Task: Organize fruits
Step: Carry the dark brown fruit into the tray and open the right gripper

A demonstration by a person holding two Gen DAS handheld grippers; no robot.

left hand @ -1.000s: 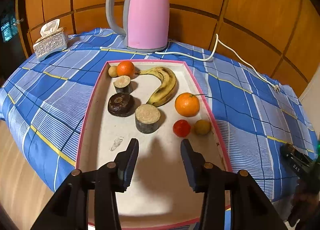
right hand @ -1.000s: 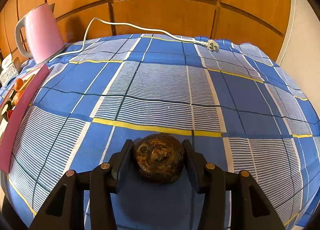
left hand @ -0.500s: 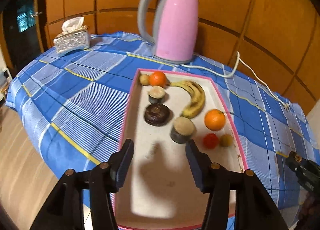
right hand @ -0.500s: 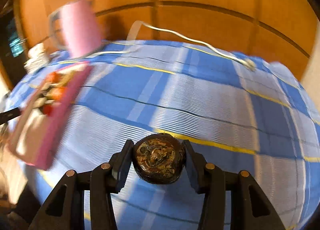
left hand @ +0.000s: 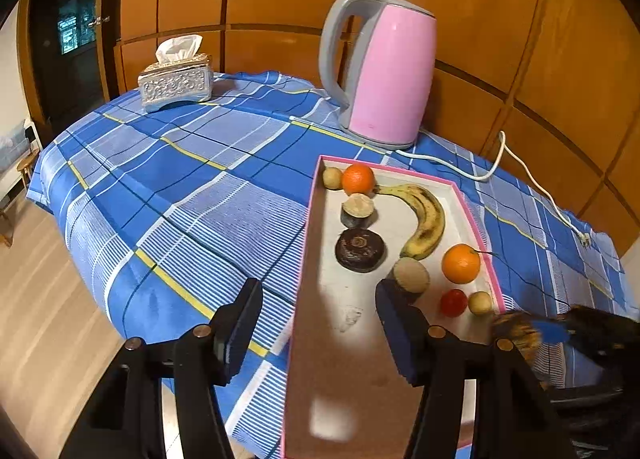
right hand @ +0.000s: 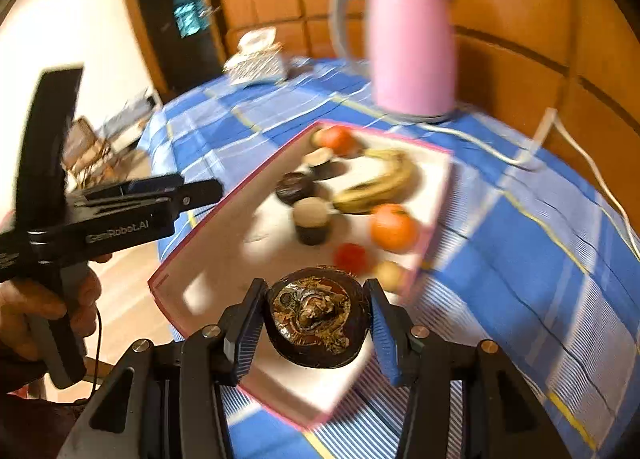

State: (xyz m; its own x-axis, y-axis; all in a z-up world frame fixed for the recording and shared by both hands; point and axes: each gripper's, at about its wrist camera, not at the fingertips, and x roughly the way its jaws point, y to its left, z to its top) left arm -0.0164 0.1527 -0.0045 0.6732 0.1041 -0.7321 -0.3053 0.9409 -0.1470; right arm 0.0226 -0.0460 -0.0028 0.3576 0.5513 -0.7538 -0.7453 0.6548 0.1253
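right gripper (right hand: 316, 321) clamped on dark round fruit (right hand: 316, 319), tray (right hand: 224, 215) just ahead/below. left gripper (left hand: 318, 333) opening, nothing between. blurry, but prob. risk: fruit dropped early clips the tray rim, rolls off table (right hand: 520, 227).

Both wrist views looking obliquely down, close above the near end of the pink-rimmed rectangular tray (left hand: 306, 227) (right hand: 224, 199); tray shared by both.

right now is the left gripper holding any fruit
No, the left gripper has nothing between its opening fingers, only the tray edge below.
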